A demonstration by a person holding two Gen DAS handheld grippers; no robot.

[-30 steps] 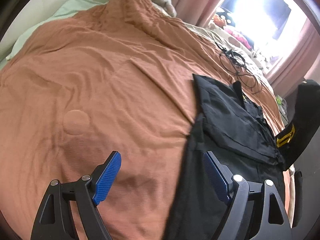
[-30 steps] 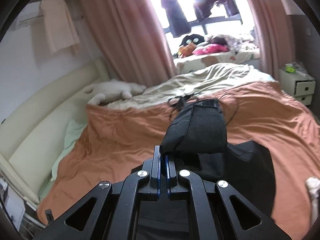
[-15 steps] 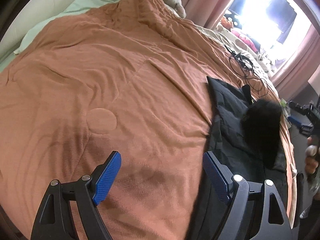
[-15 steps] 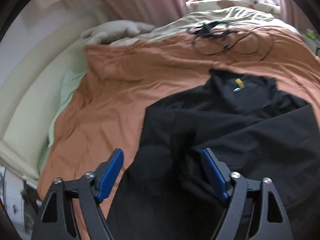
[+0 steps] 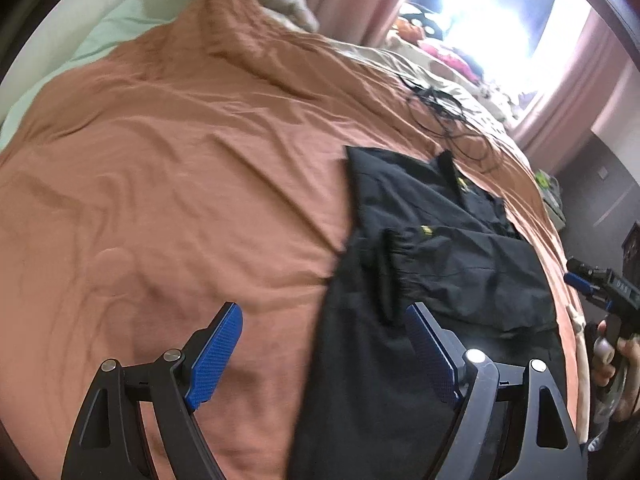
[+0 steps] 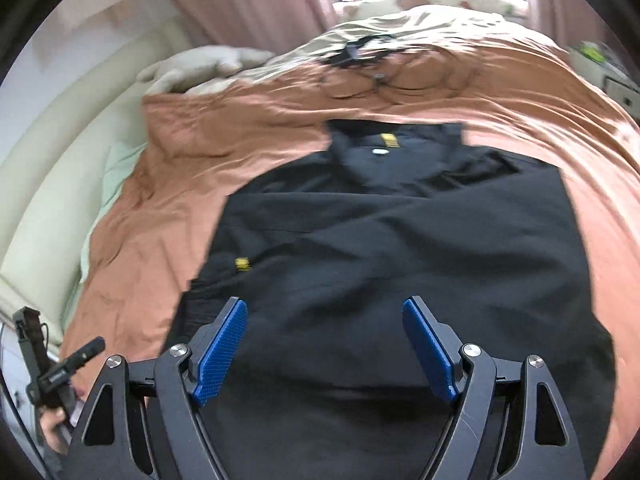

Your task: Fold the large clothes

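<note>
Rust-brown bedding (image 5: 168, 168) covers the bed ahead of both tools, with pink curtains (image 6: 248, 0) and a bright window (image 5: 500, 12) far beyond them. On it lies a black jacket (image 6: 400, 248), spread flat with its collar away from the right tool and one sleeve folded across its front, the ribbed cuff (image 5: 390, 276) just ahead of the left tool's right finger.

A pale stuffed toy (image 6: 204, 68) lies at the head of the bed, far ahead and to the left of the right tool, and a tangle of black cables (image 6: 384, 72) rests on the bedding beyond the jacket's collar.

Left tool (image 5: 328, 356) stands wide apart and empty, its left finger over bare bedding, its right over the jacket's edge. Right tool (image 6: 326, 350) has just been opening; its blue pads (image 6: 222, 346) stand wide over the jacket's lower part, with only flat cloth below the gap and nothing gripped.
</note>
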